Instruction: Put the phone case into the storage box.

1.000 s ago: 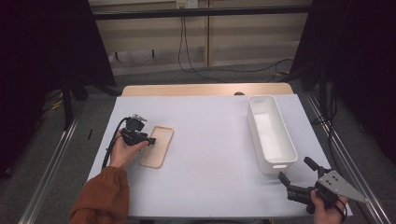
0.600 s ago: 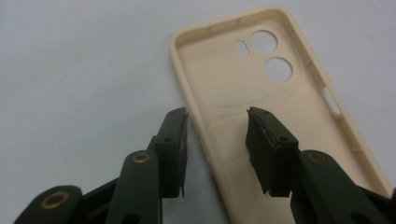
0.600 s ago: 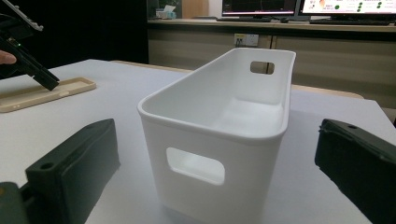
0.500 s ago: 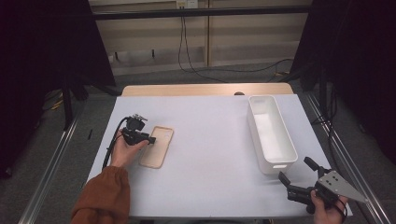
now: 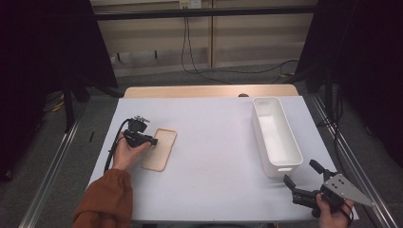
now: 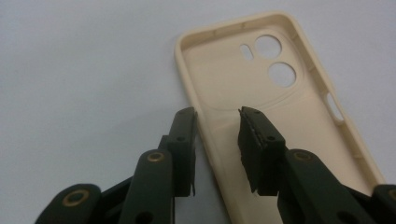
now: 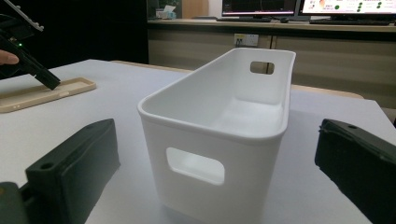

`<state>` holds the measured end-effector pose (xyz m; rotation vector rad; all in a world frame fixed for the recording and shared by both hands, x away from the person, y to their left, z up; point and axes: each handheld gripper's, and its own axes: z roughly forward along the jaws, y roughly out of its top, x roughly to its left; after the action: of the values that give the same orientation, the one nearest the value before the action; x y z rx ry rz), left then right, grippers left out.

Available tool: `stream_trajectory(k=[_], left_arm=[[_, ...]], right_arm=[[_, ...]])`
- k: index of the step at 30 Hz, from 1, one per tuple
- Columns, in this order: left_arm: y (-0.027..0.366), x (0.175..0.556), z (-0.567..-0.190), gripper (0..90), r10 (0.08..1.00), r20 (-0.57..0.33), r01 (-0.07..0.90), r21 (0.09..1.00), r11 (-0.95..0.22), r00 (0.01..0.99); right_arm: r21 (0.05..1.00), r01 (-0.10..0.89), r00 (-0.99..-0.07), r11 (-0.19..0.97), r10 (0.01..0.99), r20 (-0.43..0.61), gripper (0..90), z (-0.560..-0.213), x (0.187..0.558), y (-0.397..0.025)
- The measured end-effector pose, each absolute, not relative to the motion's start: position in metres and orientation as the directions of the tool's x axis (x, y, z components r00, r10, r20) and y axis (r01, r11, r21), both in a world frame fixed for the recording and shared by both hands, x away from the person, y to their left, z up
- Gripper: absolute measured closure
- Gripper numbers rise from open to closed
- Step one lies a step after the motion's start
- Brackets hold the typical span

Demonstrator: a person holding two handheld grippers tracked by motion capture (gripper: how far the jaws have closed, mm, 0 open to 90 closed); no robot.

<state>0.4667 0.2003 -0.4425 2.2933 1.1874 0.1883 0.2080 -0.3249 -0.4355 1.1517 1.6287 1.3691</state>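
Note:
A beige phone case (image 5: 160,150) lies hollow side up on the left of the white table (image 5: 214,137). My left gripper (image 5: 152,141) rests at its near-left rim, held by a hand with an orange sleeve. In the left gripper view the gripper (image 6: 217,114) is open; one jaw sits outside the case (image 6: 280,107) and the other inside, with the rim between them unsqueezed. A white handled bin (image 5: 276,135) stands at the right. My right gripper (image 5: 300,172) is wide open just short of its near end; the bin (image 7: 219,98) is seen between the jaws of that gripper (image 7: 219,140).
A wooden strip (image 5: 209,91) borders the table's far edge. Metal rails (image 5: 52,161) run along both sides, with dark curtains and floor cables beyond. The right gripper view also shows the left gripper (image 7: 39,72) on the case (image 7: 42,95), and monitors (image 7: 327,7) behind.

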Motion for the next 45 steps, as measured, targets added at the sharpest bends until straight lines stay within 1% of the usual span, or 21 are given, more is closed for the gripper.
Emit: stream_trajectory(k=[3,8,25,32,40,42,43,45], left_arm=[[0.2003,0.4667,-0.4428,68.0,0.794,-0.125,0.717,0.529,-0.454,0.595],[0.2027,0.4682,-0.4432,71.9,0.797,-0.132,0.721,0.532,-0.444,0.589],[0.2035,0.4703,-0.4425,77.4,0.801,-0.140,0.731,0.522,-0.440,0.582],[0.2022,0.4706,-0.4409,81.2,0.807,-0.113,0.730,0.511,-0.453,0.580],[0.2012,0.4687,-0.4411,83.2,0.809,-0.096,0.721,0.522,-0.456,0.580],[0.2016,0.4683,-0.4412,85.1,0.811,-0.093,0.721,0.524,-0.453,0.577],[0.2012,0.4679,-0.4414,86.3,0.813,-0.077,0.714,0.530,-0.458,0.578],[0.2019,0.4679,-0.4421,88.1,0.820,-0.084,0.721,0.533,-0.443,0.566]], right_arm=[[0.981,0.187,-0.354,0.043,0.935,0.027,0.0,-0.4355,0.2080,-0.3249],[0.981,0.187,-0.354,0.043,0.935,0.027,0.0,-0.4355,0.2080,-0.3247],[0.981,0.188,-0.354,0.042,0.935,0.028,0.0,-0.4356,0.2081,-0.3246],[0.981,0.187,-0.354,0.042,0.935,0.028,0.0,-0.4356,0.2080,-0.3249],[0.982,0.186,-0.355,0.045,0.935,0.024,0.0,-0.4355,0.2078,-0.3251],[0.981,0.186,-0.355,0.044,0.935,0.025,0.0,-0.4355,0.2077,-0.3251],[0.982,0.186,-0.355,0.045,0.935,0.025,0.0,-0.4355,0.2078,-0.3251],[0.982,0.186,-0.355,0.045,0.935,0.025,0.0,-0.4355,0.2078,-0.3252]])
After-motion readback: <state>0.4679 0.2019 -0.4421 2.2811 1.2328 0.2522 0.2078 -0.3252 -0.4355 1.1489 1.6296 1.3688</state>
